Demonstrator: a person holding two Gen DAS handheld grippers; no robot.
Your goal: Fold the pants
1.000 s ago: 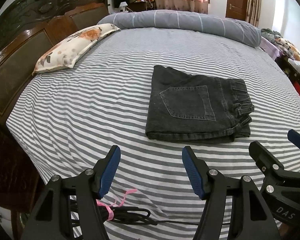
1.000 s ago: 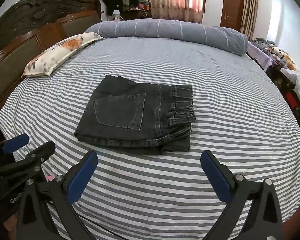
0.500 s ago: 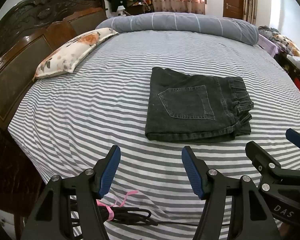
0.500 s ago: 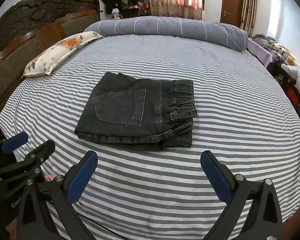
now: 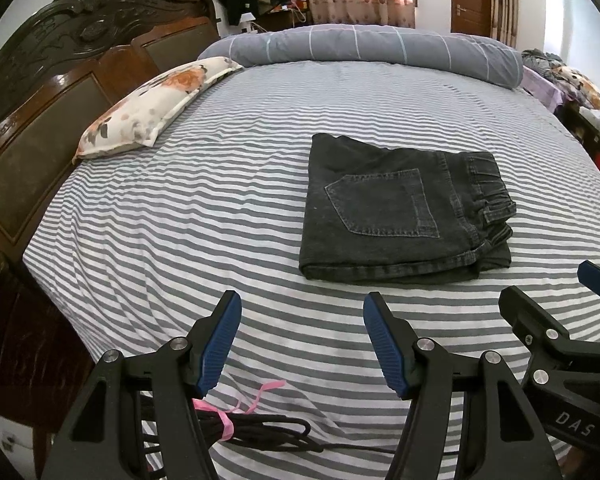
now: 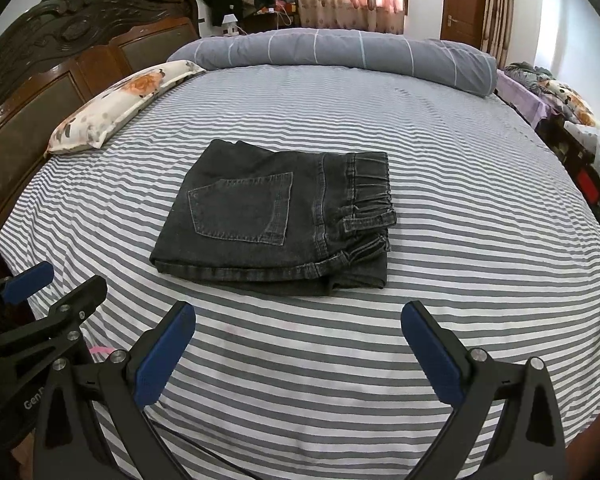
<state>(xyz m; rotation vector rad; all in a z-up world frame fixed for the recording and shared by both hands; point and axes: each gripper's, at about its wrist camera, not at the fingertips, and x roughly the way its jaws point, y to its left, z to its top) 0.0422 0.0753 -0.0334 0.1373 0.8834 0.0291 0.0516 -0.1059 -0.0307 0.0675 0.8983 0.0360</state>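
Note:
Dark grey denim pants (image 5: 404,212) (image 6: 276,216) lie folded into a compact rectangle on the striped bed, back pocket up, waistband to the right. My left gripper (image 5: 302,344) hovers open near the bed's front edge, short of the pants and to their left, nothing between its blue pads. My right gripper (image 6: 300,352) is also open and empty, in front of the pants. Each gripper shows at the edge of the other's view.
The striped bed sheet (image 5: 220,208) fills both views. A floral pillow (image 5: 156,108) lies at the left by the wooden headboard (image 5: 48,92). A rolled grey duvet (image 6: 340,52) lies along the far side. A black cord bundle with pink tie (image 5: 252,428) rests under the left gripper.

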